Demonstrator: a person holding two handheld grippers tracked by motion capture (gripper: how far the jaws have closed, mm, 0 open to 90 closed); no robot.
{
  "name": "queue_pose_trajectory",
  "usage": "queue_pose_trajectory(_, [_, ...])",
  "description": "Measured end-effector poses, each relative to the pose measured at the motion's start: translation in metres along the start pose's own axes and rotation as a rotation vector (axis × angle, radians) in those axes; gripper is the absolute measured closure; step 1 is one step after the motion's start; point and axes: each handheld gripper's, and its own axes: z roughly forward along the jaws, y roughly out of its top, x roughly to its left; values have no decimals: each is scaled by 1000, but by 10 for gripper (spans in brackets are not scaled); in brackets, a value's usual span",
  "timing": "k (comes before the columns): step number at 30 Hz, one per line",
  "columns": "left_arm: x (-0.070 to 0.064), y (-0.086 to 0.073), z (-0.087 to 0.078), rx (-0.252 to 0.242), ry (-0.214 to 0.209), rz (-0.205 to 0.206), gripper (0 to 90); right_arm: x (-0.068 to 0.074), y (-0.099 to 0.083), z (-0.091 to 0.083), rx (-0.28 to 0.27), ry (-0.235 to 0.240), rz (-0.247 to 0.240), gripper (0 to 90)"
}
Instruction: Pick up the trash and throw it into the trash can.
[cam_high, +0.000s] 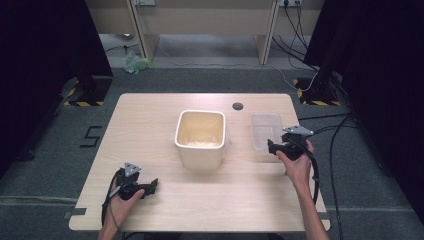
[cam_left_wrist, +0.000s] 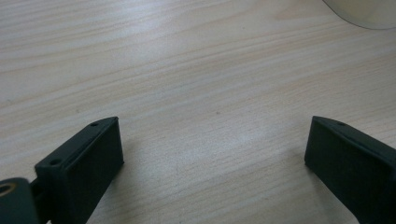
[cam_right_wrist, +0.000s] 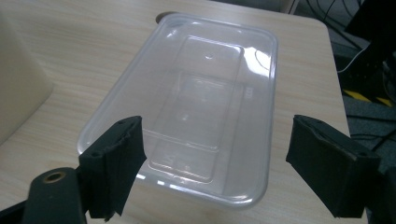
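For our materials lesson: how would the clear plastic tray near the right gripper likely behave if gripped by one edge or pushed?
The clear plastic tray looks thin-walled and empty, so probably light and flexible; one-edge gripping may bend its rim. Its glossy surface suggests it could slip between the right gripper jaws. Low and flat on the wooden table, it should slide, not tip.

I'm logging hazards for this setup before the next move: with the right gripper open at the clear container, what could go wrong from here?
1. The clear plastic container looks thin and empty; the right gripper, open at its near end, might slide or flex it rather than grip.
2. It sits near the table's right edge, so a push outward could tip it off.
3. The cream bin stands close beside it; a swing leftward may bump it.
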Motion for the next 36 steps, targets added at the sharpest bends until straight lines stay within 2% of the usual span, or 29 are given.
queue_pose_trajectory(6, [0, 0, 0, 0, 0, 0, 34, -6, 4, 11, 2, -2, 28, 201])
queue_pose_trajectory(9, [0, 0, 0, 0, 0, 0, 34, -8, 5, 19, 21, -1, 25, 214])
queue_pose_trajectory(10, [0, 0, 0, 0, 0, 0, 34, -9, 2, 23, 46, -2, 25, 216])
queue_pose_trajectory(12, [0, 0, 0, 0, 0, 0, 34, -10, 0, 24, 45, 9, 29, 215])
queue_pose_trajectory(13, [0, 0, 0, 0, 0, 0, 34, -10, -2, 22, 49, 35, 42, 219])
queue_pose_trajectory(15, [0, 0, 0, 0, 0, 0, 34, -10, -2, 20, 51, 37, 32, 221])
queue_pose_trajectory(22, [0, 0, 0, 0, 0, 0, 34, -3, -12, 5, 52, 62, 11, 221])
queue_pose_trajectory(23, [0, 0, 0, 0, 0, 0, 34, 0, -14, 0, 56, 73, -8, 225])
queue_pose_trajectory(27, [0, 0, 0, 0, 0, 0, 34, 6, -20, -9, 62, 88, -17, 225])
queue_pose_trajectory(28, [0, 0, 0, 0, 0, 0, 34, 10, -24, -15, 64, 96, -37, 226])
queue_pose_trajectory(30, [0, 0, 0, 0, 0, 0, 34, 12, -27, -19, 62, 104, -45, 223])
queue_pose_trajectory(36, [0, 0, 0, 0, 0, 0, 34, 29, -59, -51, 33, 195, -27, 219])
